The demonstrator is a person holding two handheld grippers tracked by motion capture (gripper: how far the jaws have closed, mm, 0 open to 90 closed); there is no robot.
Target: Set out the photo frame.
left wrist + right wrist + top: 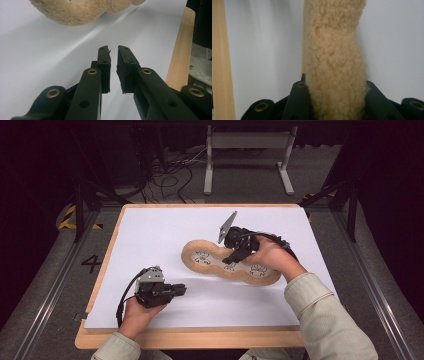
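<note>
A tan, fleecy, peanut-shaped pad with a pale printed inner face (227, 265) lay near the middle of the white sheet covering the wooden table (190, 338), its long axis running from the centre toward the person's right. The right gripper (233, 257) came down on the pad's narrow waist, and in the right gripper view its jaws stood on either side of a raised fold of fleece (334, 62), closed around it. The left gripper (181, 290) rested on the sheet near the pad's left lobe, apart from it, its jaws narrowly parted with nothing between them. The pad looked light, soft and limp, likely to sag from any single grip; the thick rim at the waist seemed the surest hold, with a second grip on a lobe to keep it flat.
</note>
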